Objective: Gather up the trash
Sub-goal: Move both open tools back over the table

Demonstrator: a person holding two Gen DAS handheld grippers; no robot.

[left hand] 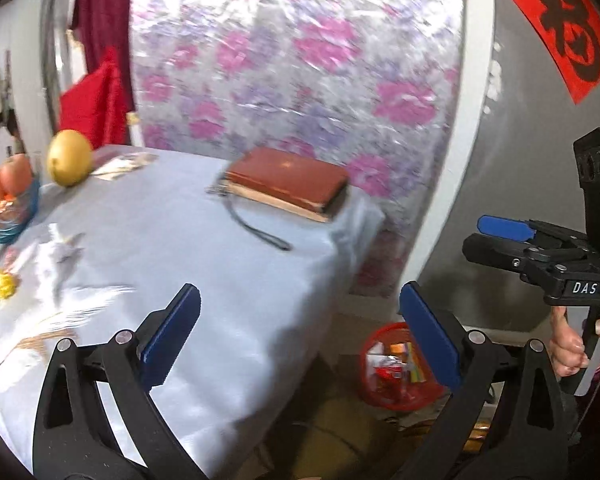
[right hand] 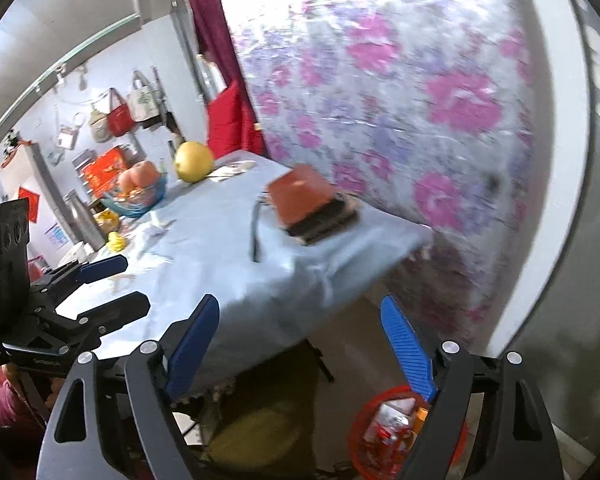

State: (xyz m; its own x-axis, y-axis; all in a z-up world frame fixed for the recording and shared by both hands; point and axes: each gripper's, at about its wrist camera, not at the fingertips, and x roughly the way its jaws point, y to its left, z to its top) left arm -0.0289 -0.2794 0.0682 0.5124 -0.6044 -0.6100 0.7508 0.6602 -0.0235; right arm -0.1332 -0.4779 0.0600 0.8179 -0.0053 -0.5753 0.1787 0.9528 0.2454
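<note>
Both hand-held grippers, left [left hand: 300,336] and right [right hand: 304,344], gaped empty. Yellow scrap [left hand: 1,282] on surface [left hand: 204,240]: likely light, crushable; best pinched mid-body.

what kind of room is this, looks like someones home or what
Most likely a lived-in home, perhaps a dining corner. A table under a pale blue cloth holds a bowl of fruit; tote bags hang on the far wall, and a flowered curtain covers the window. A red trash basket sits on the floor.

Cloth-covered table [left hand: 220,264] — book [left hand: 288,184], fruit bowl [left hand: 8,216], pomelo [left hand: 69,158].
</note>
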